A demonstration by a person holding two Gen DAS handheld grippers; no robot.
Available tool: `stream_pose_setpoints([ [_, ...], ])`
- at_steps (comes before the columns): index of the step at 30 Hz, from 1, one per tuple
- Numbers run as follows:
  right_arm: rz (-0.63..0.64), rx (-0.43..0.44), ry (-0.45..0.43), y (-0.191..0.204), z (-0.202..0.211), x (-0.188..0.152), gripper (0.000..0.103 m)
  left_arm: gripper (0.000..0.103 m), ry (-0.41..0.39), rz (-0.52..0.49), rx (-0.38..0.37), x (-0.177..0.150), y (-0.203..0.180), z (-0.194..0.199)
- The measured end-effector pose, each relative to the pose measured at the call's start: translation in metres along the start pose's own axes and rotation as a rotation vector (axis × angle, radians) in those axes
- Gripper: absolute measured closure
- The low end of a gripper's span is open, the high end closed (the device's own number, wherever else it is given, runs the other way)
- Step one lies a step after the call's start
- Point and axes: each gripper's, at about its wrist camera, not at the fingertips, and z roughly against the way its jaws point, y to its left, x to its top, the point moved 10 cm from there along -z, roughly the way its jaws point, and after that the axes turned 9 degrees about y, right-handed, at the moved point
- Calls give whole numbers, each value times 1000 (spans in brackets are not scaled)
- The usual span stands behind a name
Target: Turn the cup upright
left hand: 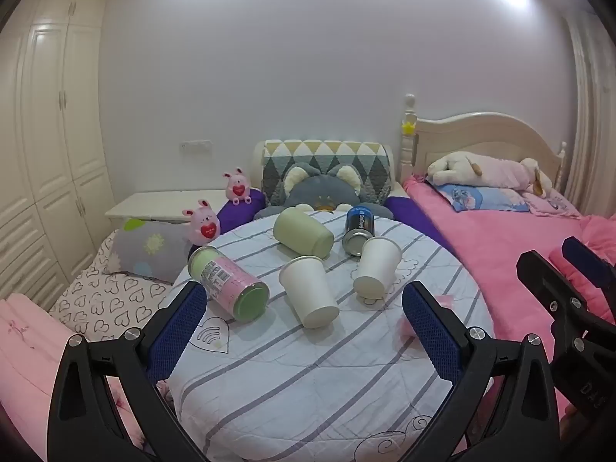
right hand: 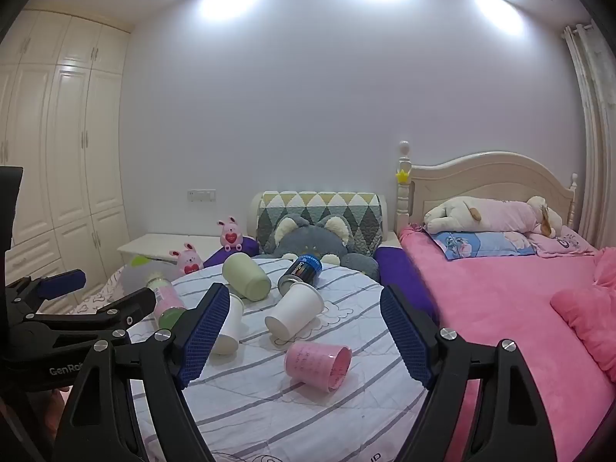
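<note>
Several cups lie on their sides on a round table [left hand: 308, 365] under a striped cloth. Two white paper cups [left hand: 310, 296] [left hand: 377, 267] lie mid-table, a pale green cup [left hand: 304, 236] behind them. A pink cup [right hand: 318, 360] lies nearest in the right wrist view, between my right fingers. My left gripper [left hand: 304, 327] is open and empty, just short of the left white cup. My right gripper [right hand: 304, 335] is open and empty, hovering above the pink cup. The left gripper also shows in the right wrist view [right hand: 96, 292].
A pink and green can [left hand: 229, 283] and a blue can [left hand: 358, 231] also lie on the table. A pink bed [right hand: 500, 300] is at the right, plush toys [left hand: 202, 225] and pillows behind, and a wardrobe [left hand: 50, 134] at the left.
</note>
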Motion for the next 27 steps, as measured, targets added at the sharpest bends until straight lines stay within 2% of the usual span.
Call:
stream_pose_setpoints([
  [12, 6, 4, -7, 2, 2, 1, 21, 0, 10, 4, -4, -1, 1, 2],
  [27, 17, 5, 13, 6, -10, -3, 21, 0, 21, 7, -2, -9, 5, -14],
])
